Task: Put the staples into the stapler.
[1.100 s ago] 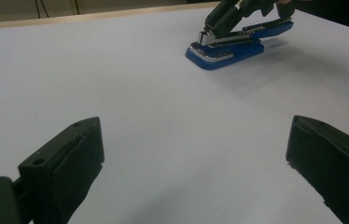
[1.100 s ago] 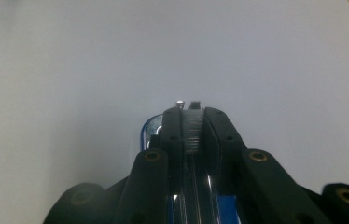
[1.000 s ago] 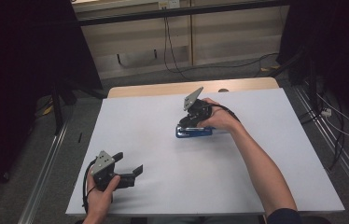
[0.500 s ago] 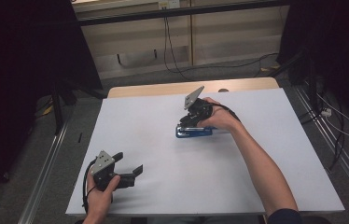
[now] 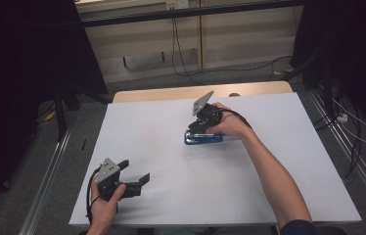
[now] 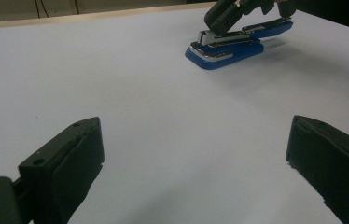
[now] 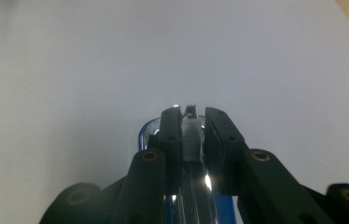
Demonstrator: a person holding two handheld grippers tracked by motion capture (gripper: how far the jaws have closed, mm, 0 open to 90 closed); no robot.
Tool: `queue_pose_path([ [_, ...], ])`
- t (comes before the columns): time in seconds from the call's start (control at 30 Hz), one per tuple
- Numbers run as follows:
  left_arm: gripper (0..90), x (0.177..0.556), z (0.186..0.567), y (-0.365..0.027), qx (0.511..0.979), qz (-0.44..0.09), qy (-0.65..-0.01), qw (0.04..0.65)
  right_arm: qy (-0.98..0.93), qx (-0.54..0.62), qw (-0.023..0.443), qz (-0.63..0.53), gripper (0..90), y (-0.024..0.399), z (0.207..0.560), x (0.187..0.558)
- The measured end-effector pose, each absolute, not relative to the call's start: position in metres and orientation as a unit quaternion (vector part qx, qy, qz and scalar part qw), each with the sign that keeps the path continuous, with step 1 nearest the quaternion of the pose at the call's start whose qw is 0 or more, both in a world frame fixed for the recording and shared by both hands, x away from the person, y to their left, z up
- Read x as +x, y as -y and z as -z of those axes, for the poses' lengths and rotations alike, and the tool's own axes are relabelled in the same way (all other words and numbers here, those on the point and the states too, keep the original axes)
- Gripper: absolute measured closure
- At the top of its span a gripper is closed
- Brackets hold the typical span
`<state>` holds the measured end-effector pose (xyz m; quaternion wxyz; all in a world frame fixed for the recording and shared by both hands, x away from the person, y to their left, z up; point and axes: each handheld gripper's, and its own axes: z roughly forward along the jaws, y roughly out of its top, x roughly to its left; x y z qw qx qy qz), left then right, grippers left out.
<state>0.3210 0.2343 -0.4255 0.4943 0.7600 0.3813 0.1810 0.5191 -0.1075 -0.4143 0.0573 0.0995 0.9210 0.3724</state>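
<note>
A blue stapler (image 5: pixel 204 139) with a metal top lies on the white table (image 5: pixel 151 127), just right of the middle. My right gripper (image 5: pixel 198 128) comes down on it from above, shut on the stapler's upper arm. In the right gripper view the two pads (image 7: pixel 171 133) press on the stapler's (image 7: pixel 191 136) narrow top from both sides. My left gripper (image 5: pixel 134 170) stays low near the front left edge, open and empty, pointing toward the stapler. In the left gripper view its jaws stand wide apart around the left gripper's midpoint (image 6: pixel 196 149), with the stapler (image 6: pixel 226 46) and the right gripper (image 6: pixel 228 14) far ahead.
A strip of bare wood (image 5: pixel 249 89) shows along the table's far edge. Cables (image 5: pixel 181 58) run across the floor behind the table, and metal rails (image 5: pixel 49 166) lie on both sides. Dark curtains stand at the left and right.
</note>
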Motion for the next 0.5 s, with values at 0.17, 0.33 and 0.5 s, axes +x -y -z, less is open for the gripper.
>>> queue_pose_path([
  [0.17,4.3,0.3205,0.4253,-0.2337,0.760,-0.181,-0.381,0.495,-0.921,0.106,0.055,-0.371,74.7,0.1085,0.4131,0.5180],
  [0.33,4.4,0.3209,0.4254,-0.2337,0.760,-0.181,-0.380,0.495,-0.923,0.107,0.056,-0.366,74.6,0.1083,0.4189,0.5174],
  [0.5,4.4,0.3209,0.4255,-0.2343,0.760,-0.181,-0.381,0.494,-0.924,0.105,0.053,-0.364,75.6,0.1074,0.4219,0.5176],
])
